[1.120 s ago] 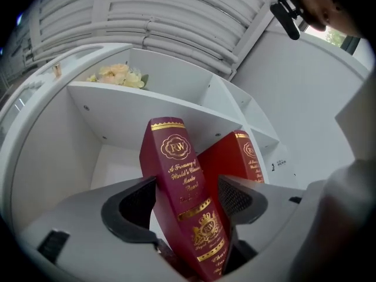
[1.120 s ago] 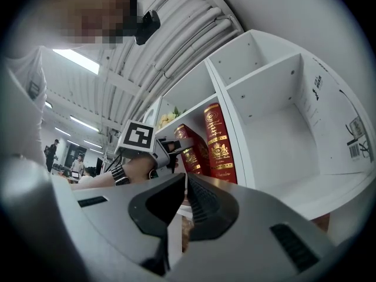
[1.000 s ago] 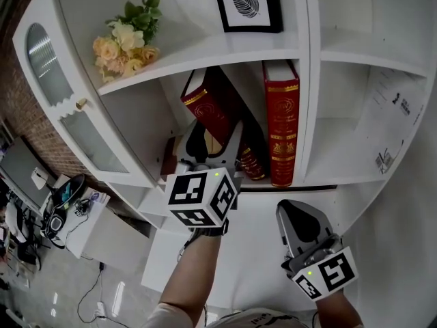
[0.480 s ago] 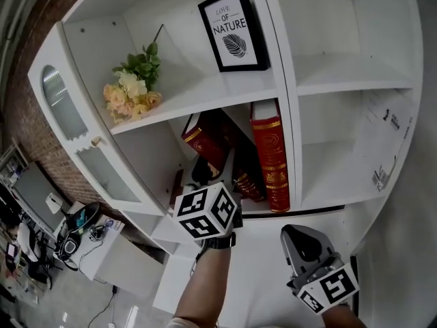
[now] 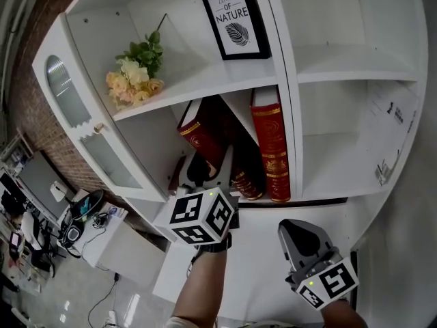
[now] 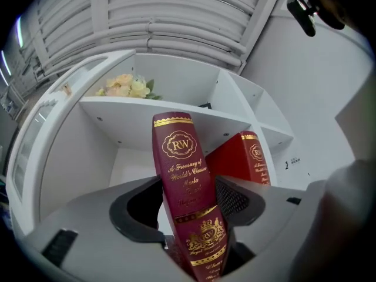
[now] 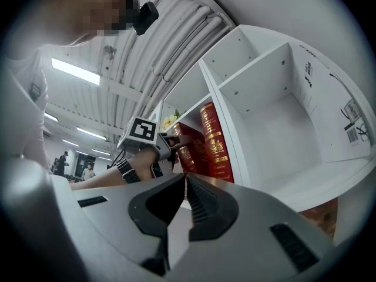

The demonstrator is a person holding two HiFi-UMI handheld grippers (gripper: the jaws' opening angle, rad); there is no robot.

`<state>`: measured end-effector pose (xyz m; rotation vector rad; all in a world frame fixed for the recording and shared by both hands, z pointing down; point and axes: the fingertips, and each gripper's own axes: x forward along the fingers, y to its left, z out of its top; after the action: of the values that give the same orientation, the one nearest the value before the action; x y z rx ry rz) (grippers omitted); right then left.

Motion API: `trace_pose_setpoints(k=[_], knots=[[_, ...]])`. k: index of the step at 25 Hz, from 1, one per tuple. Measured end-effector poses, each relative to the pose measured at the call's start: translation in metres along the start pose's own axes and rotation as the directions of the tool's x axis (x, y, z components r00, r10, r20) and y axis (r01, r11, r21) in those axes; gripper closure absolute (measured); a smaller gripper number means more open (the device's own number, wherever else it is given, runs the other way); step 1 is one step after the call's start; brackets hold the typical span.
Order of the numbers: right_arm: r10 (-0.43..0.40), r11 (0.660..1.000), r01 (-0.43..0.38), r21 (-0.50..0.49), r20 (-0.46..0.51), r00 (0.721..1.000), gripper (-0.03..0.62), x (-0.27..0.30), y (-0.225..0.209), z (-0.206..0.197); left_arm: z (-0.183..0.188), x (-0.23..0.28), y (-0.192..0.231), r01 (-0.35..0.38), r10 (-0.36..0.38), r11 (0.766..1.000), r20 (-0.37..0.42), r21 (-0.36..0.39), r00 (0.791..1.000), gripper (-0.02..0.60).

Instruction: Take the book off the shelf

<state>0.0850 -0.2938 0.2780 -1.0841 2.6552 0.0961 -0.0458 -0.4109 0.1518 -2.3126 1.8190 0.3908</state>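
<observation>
A dark red book (image 5: 203, 137) with gold print leans to the left in the middle shelf compartment, against an upright red book (image 5: 271, 149). My left gripper (image 5: 207, 161) reaches into that compartment with its jaws on either side of the leaning book's (image 6: 187, 181) lower spine. The jaws are closing, and a thin gap still shows at the left jaw. The upright book (image 6: 252, 160) stands just behind to the right. My right gripper (image 5: 293, 225) hangs below the shelf, shut and empty, and its own view shows its tips (image 7: 185, 178) together.
A framed "Love of Nature" print (image 5: 235, 19) and a bunch of flowers (image 5: 136, 77) stand on the shelf above. A glass cabinet door (image 5: 75, 111) is at the left. The right compartment (image 5: 341, 149) holds nothing but a label (image 5: 382, 171) on its wall. A cluttered desk (image 5: 75, 217) lies far below left.
The head view has swung a little. My left gripper stays round the leaning book's lower end and looks slightly narrower. My right gripper has hardly moved.
</observation>
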Motion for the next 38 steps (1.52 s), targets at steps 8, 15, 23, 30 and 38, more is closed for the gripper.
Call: trace_pose_setpoints(k=[8,15,23,30,38], knots=[[0.061,0.998,-0.06,0.031,-0.003,0.998,0.576,0.007,0.014,-0.008,0.007,-0.037,-0.008,0.021,-0.022,1.0,0.033,0.003,0.999,0.296],[0.065,0.995,-0.064,0.076,-0.012,0.998,0.576,0.01,0.01,-0.016,0.017,-0.066,-0.01,0.055,-0.054,0.998,0.076,-0.009,0.996,0.299],[0.082,0.993,-0.08,0.091,-0.02,0.996,0.576,0.013,0.015,-0.024,0.027,-0.086,-0.007,0.085,-0.079,0.996,0.122,-0.038,0.989,0.304],[0.138,0.984,-0.131,0.12,-0.05,0.989,0.574,0.023,0.029,-0.042,0.031,-0.107,-0.001,0.092,-0.073,0.99,0.172,-0.105,0.982,0.308],[0.177,0.979,-0.168,0.12,-0.077,0.981,0.573,0.026,0.058,-0.058,0.029,-0.14,0.004,0.11,-0.087,0.984,0.165,-0.138,0.983,0.311]])
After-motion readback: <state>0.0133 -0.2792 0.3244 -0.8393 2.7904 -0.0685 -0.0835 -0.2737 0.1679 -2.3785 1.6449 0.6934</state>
